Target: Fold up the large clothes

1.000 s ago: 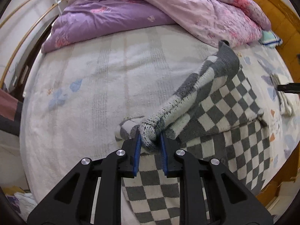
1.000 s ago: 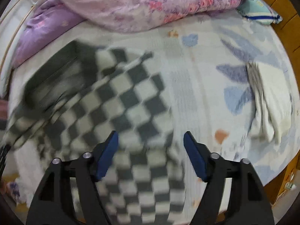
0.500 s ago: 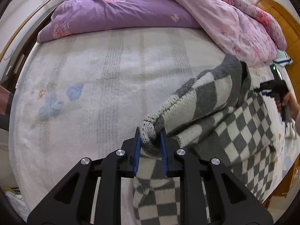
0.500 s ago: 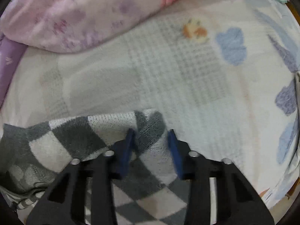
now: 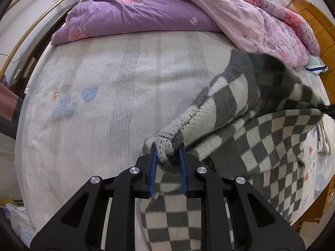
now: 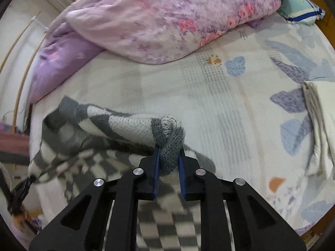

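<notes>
On the bed (image 5: 88, 96), which is covered with a pale fleece sheet printed with blue and purple shapes, lies a large knitted sweater in a grey and cream checkerboard pattern (image 5: 240, 125). Part of it rests on the sheet and part is lifted in the air between the two tools. The left gripper (image 5: 167, 159) has its jaws pinching a thick ribbed edge of the sweater, and the fabric bulges out above the blue pads. The right gripper (image 6: 169, 163) has just been closing its jaws, and now they pinch a grey knitted corner of the same garment. In the right wrist view the sweater stretches away to the left, where the other tool holds it. Behind, a purple and pink flowered quilt (image 6: 167, 16) is heaped at the far side of the bed. A folded cream cloth (image 6: 320, 121) lies on the sheet at the right, well apart from the sweater.
</notes>
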`<state>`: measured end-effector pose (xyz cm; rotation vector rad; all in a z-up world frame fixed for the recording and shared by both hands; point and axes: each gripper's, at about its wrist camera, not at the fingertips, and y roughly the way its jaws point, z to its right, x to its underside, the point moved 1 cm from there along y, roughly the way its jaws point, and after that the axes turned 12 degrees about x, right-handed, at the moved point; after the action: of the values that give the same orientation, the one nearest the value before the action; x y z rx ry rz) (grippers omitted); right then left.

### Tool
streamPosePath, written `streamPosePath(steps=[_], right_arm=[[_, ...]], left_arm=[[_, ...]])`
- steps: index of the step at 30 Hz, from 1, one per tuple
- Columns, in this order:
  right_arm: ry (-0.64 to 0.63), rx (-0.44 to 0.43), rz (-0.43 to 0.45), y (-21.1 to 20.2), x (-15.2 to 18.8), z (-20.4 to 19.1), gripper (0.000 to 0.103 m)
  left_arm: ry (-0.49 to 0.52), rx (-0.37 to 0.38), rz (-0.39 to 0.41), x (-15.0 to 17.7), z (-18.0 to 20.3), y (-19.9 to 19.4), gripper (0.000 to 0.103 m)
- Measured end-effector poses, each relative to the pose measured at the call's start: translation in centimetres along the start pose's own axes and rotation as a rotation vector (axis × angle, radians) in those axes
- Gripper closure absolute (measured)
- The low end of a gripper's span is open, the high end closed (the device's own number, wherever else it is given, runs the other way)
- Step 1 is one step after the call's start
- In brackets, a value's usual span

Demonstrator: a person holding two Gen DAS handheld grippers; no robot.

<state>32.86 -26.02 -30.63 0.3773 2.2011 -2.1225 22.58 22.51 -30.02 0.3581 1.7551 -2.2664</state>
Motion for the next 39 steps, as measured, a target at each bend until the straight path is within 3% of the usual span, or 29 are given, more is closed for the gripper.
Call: streamPosePath(steps=[5, 13, 18, 20, 24, 26, 29, 30, 31, 32, 33, 35, 39], right_arm=[[-0.038, -0.044, 0.033, -5.6, 6.0, 1.2, 0.089], [-0.095, -0.053, 0.03, -7.7, 14.6, 3.9, 0.09], [-0.065, -0.033, -0.074, -6.6, 21.5, 6.7, 0.09], [-0.045, -0.005, -0.133, -5.2, 24.2, 8.0, 0.095], [0.046, 0.043, -0.31, 0.0, 29.7, 10.9, 0.102], [0.04, 0.115, -0.37, 1.9, 31.9, 11.4, 0.103], [0.141, 0.045, -0.463, 3.0, 33.8, 12.1, 0.095], [0.183, -0.002, -0.468, 2.9, 34.0, 12.3, 0.089], [0.231, -0.041, -0.462, 2.6, 34.2, 12.4, 0.062], [0.269, -0.05, -0.457, 2.5, 34.2, 12.5, 0.021], [0.303, -0.048, -0.448, 2.5, 34.2, 12.4, 0.013], [0.349, -0.06, -0.427, 3.2, 34.0, 12.0, 0.013], [0.491, -0.061, -0.396, 6.3, 32.7, 12.0, 0.016]], left_arm=[[-0.001, -0.034, 0.007, 4.1, 0.9, -2.9, 0.085], [-0.03, -0.056, 0.015, 12.4, 1.4, -6.9, 0.085], [-0.108, -0.046, -0.051, 19.5, 1.1, -7.2, 0.085], [-0.145, -0.045, -0.098, 22.7, 0.7, -6.4, 0.085], [-0.255, -0.015, -0.212, 29.2, -0.3, -3.5, 0.084], [-0.309, 0.003, -0.279, 32.3, -0.5, -1.9, 0.084], [-0.442, 0.086, -0.314, 35.2, -0.8, -1.7, 0.083], [-0.479, 0.119, -0.303, 35.7, -0.9, -1.9, 0.069], [-0.527, 0.158, -0.28, 36.1, -0.9, -2.3, 0.056], [-0.574, 0.182, -0.248, 36.5, -1.0, -2.6, 0.031], [-0.607, 0.197, -0.222, 36.6, -1.1, -2.7, 0.026], [-0.724, 0.264, -0.152, 36.9, -1.5, -2.1, 0.026], [-0.928, 0.288, -0.09, 36.7, -2.5, 1.3, 0.028]])
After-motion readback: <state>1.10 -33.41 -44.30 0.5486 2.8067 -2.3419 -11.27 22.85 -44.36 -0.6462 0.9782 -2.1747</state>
